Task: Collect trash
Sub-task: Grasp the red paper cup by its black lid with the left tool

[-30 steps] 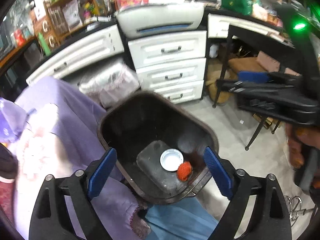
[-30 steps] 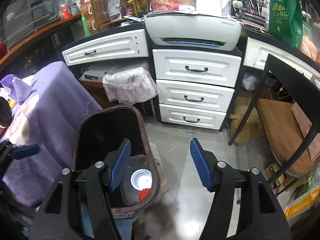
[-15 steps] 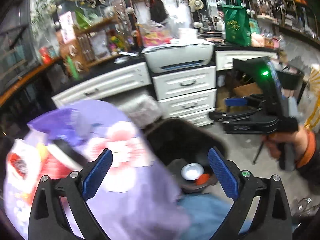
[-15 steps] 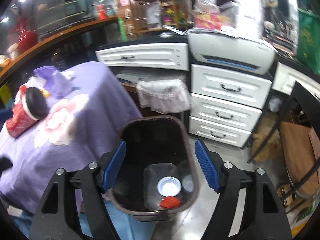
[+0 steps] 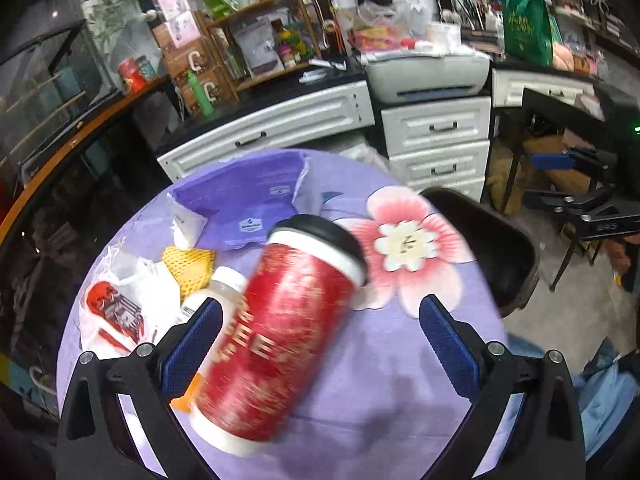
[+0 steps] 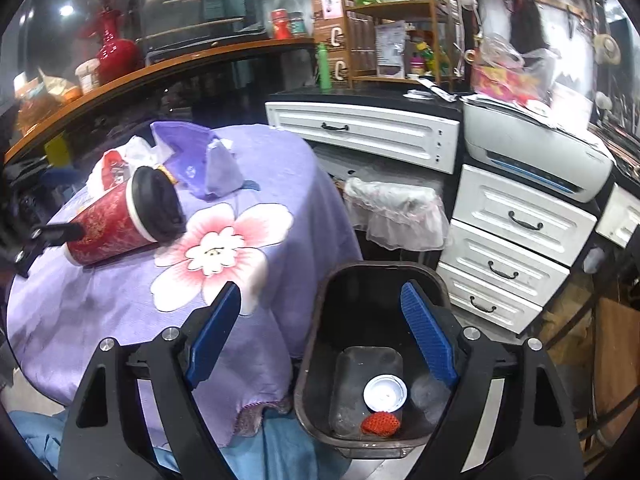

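A red paper coffee cup (image 5: 280,328) with a black lid lies on its side on the purple flowered tablecloth (image 5: 400,380); it also shows in the right wrist view (image 6: 120,220). My left gripper (image 5: 320,344) is open, its jaws on either side of the cup and apart from it. Behind the cup lie a small white bottle (image 5: 216,292), a yellow foam net (image 5: 190,266), a white wrapper (image 5: 116,300) and a purple bag (image 5: 248,204). My right gripper (image 6: 320,336) is open and empty above the dark bin (image 6: 380,280), which holds a white lid (image 6: 385,393) and a red net (image 6: 380,423).
White drawers (image 6: 508,232) and a printer (image 6: 536,152) stand behind the bin. A bag-lined basket (image 6: 396,212) sits between table and drawers. Cluttered shelves (image 5: 248,48) line the back. A black table frame (image 5: 532,160) stands to the right.
My left gripper has swung left from the bin to the table and now frames the red cup. My right gripper has turned left, bringing the table and the bin's inside into view.
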Available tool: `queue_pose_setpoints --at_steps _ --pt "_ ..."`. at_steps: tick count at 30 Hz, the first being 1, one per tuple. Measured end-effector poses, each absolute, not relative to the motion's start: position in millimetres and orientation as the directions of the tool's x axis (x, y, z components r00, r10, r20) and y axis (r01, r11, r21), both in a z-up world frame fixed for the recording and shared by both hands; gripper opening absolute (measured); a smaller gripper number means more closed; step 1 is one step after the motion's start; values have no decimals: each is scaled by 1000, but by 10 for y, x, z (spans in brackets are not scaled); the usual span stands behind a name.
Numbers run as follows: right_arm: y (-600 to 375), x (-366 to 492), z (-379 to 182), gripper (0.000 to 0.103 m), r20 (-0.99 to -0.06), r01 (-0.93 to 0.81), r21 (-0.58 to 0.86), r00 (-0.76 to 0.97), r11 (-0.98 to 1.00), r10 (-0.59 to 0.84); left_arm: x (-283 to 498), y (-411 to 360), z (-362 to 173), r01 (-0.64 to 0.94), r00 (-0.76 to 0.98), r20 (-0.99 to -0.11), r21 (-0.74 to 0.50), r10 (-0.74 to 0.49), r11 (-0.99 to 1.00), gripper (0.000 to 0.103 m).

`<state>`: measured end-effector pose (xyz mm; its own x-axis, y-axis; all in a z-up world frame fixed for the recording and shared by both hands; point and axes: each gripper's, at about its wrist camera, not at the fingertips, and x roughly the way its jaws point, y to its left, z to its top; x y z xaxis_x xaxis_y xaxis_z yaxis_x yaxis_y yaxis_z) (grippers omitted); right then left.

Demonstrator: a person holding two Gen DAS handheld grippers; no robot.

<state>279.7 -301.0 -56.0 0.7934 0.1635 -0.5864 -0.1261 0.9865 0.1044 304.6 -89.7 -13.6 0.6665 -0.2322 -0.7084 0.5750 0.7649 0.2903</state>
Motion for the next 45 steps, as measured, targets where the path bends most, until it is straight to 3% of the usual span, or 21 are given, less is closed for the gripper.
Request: queue_pose_setpoints --at_steps 9,19,25,35,45 --pt "-2967 2812 -632 82 -616 -122 99 772 988 157 3419 -1029 -414 714 520 -839 324 -160 620 97" --pt "-3018 2809 -701 82 -632 -103 119 759 988 155 3693 -1230 -718 751 467 -884 387 -17 535 97" --pt "-3005 2810 -711 82 -632 -103 118 759 988 155 3772 -1279 -782 740 461 -888 388 7 549 85" --pt "-2953 2879 -631 82 -614 -132 118 770 984 176 3660 -1168 -566 673 545 -837 399 -52 623 82" --pt "-2459 3405 -293 82 -572 -318 110 755 942 322 3212 -686 -70 523 684 -713 333 -154 785 81"
